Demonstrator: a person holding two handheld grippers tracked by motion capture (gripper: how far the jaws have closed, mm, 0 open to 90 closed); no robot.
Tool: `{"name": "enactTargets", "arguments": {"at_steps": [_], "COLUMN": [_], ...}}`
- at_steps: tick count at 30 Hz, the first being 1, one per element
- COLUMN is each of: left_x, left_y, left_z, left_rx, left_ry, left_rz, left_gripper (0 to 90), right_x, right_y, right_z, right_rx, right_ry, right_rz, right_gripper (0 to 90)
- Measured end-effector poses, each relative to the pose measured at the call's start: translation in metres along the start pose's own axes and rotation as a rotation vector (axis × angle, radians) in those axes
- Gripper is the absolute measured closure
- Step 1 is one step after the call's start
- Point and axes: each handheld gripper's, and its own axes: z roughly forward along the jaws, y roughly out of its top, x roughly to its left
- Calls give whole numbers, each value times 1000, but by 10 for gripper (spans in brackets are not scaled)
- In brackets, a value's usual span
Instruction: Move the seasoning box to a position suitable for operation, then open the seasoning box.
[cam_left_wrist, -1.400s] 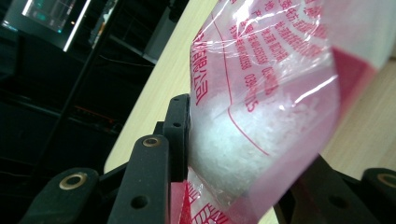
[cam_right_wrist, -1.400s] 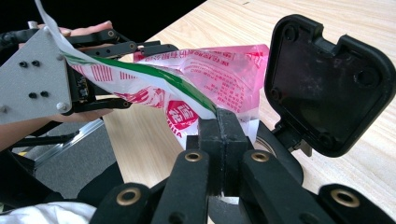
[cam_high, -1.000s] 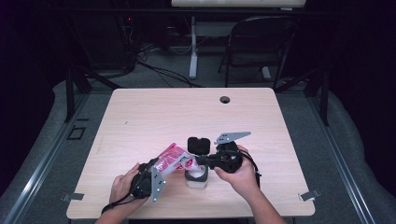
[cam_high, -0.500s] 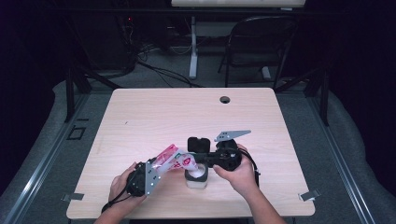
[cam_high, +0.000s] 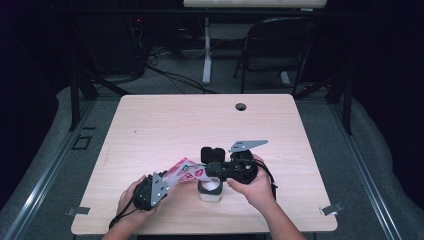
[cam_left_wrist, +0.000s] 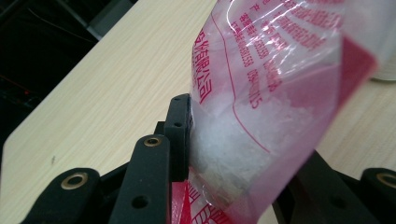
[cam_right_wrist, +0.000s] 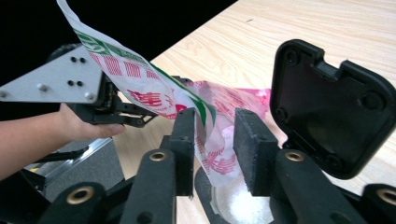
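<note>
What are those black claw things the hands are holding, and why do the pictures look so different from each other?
Those are grippers: hand-held tongs with two black jaws. A person holds one in each hand at a light wooden table.

One picture comes from a camera high above the table. There you see the left gripper and the right gripper. The other two pictures come from little cameras riding on the grippers, looking along their jaws, so everything looks huge.

The left gripper is clamped on a see-through plastic bag with red print and white grains inside. The bag's other end hangs between the right gripper's jaws, which have just been opening, so they no longer pinch it.

Below sits a small white container with a black hinged lid standing open. White grains lie inside it.
</note>
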Motion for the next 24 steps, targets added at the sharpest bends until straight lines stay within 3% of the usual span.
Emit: {"name": "enactTargets", "arguments": {"at_steps": [5,9,15,24], "left_x": [2,3,8,16], "left_y": [-1,-2,-3,-6], "left_z": [1,2,5,4], "left_rx": [-9,-12,-18,-46], "left_ry": [-22,-53,-91,-113], "left_rz": [-37,-56,-101,-172], "left_gripper": [683,683,686,689], "right_x": [3,3,3,3], "right_y": [1,2,2,2], "right_z": [-3,-7,-10,-12], "right_rx": [-21,-43,-57,-66], "right_ry": [9,-13,-28,-31], "right_rz": [5,-8,-2,1], "right_gripper": [619,561,546,539]}}
